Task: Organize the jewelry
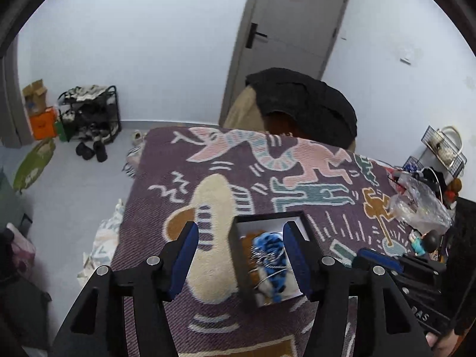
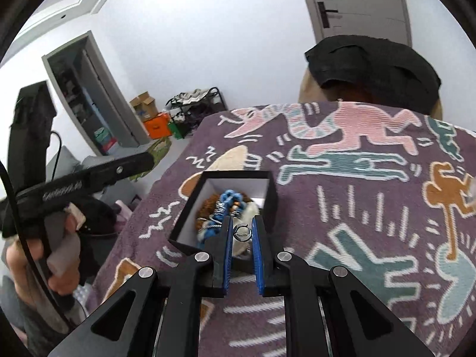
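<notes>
Your right gripper (image 2: 241, 233) pinches a small ring (image 2: 241, 232) above the black box (image 2: 190, 208), frame centre; release early and it drops onto the patterned cloth (image 2: 357, 208) — your left gripper (image 1: 241, 253) stands released.

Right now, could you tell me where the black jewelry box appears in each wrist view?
Left wrist: the black jewelry box is at lower centre, its left wall between the open left gripper fingers.
Right wrist: it is at centre, just beyond the right gripper, shut on a small ring.
Shared landmark: the grey door.
</notes>
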### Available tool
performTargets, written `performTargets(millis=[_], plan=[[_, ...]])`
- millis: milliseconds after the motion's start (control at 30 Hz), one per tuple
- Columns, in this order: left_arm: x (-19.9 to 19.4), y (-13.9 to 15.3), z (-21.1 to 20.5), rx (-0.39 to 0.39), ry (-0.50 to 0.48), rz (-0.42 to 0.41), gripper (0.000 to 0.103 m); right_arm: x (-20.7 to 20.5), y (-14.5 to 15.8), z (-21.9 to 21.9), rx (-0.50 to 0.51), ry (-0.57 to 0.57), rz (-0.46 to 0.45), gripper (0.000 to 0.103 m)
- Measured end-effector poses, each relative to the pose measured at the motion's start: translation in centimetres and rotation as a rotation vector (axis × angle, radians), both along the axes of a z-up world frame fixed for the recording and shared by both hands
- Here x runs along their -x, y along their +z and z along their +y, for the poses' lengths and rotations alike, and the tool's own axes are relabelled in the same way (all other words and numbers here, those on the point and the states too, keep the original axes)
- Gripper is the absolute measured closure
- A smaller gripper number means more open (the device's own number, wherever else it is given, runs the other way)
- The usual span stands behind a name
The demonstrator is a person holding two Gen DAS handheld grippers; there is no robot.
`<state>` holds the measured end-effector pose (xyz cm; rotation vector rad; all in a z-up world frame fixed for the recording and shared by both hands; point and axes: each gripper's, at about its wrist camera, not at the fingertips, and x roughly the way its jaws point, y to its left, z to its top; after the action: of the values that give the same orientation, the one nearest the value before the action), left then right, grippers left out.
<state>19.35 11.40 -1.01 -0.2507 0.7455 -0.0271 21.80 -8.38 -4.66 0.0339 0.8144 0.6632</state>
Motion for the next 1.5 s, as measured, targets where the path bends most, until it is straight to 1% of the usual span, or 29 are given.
performTargets(millis=[233,267,300,333,367,433,467,533,600,667,733,900,1067,1333,1500], plan=[[1.7,-1.0,1.6,0.031,0.041,-0.021,0.042,-1.3,-0.6,3.2,0.007,0.02,0.02,0.089],[1.9,-1.1,1.6,0.036,0.046,-0.024,0.041,-1.5,-0.8,3.5,0.016,0.013,0.023,0.088],[2.1,-1.1,1.6,0.039,0.053,-0.028,0.035,-1.6,-1.0,3.7,0.031,0.007,0.034,0.086],[2.4,-1.0,1.6,0.042,0.064,-0.039,0.027,-1.7,-1.1,3.8,0.038,0.003,0.041,0.073],[2.7,-0.9,1.6,0.042,0.071,-0.053,0.024,-1.5,-1.2,3.6,0.035,0.0,0.043,0.055],[3.3,-0.6,1.3,0.031,0.078,-0.086,0.012,-1.1,-1.0,2.8,0.015,-0.019,0.022,0.039],[3.5,-0.4,1.1,0.025,0.08,-0.099,0.011,-0.7,-0.9,2.1,0.013,-0.038,0.009,0.037],[4.0,-0.1,0.6,0.021,0.081,-0.122,0.006,-0.4,-0.8,0.8,0.0,-0.065,0.012,0.036],[4.3,0.1,0.1,0.032,0.076,-0.134,0.006,0.0,-0.7,-0.6,-0.019,-0.089,0.019,0.033],[4.5,0.2,-0.5,0.034,0.07,-0.14,0.006,0.4,-0.6,-1.7,-0.031,-0.111,0.008,0.022],[4.9,0.3,-1.2,0.031,0.058,-0.149,0.004,1.1,-0.3,-3.2,-0.042,-0.14,-0.01,0.02],[5.8,0.9,-3.3,0.007,0.043,-0.175,0.0,2.3,0.4,-6.2,-0.057,-0.191,-0.029,0.019],[6.7,1.4,-5.1,-0.017,0.018,-0.194,0.001,3.5,1.0,-8.7,-0.066,-0.24,-0.047,0.014],[9.0,2.2,-7.4,-0.034,-0.018,-0.239,0.0,5.8,1.7,-11.9,-0.073,-0.275,-0.081,0.011],[10.5,2.4,-8.7,-0.06,-0.037,-0.258,0.0,7.1,2.1,-14.0,-0.074,-0.29,-0.107,0.011]])
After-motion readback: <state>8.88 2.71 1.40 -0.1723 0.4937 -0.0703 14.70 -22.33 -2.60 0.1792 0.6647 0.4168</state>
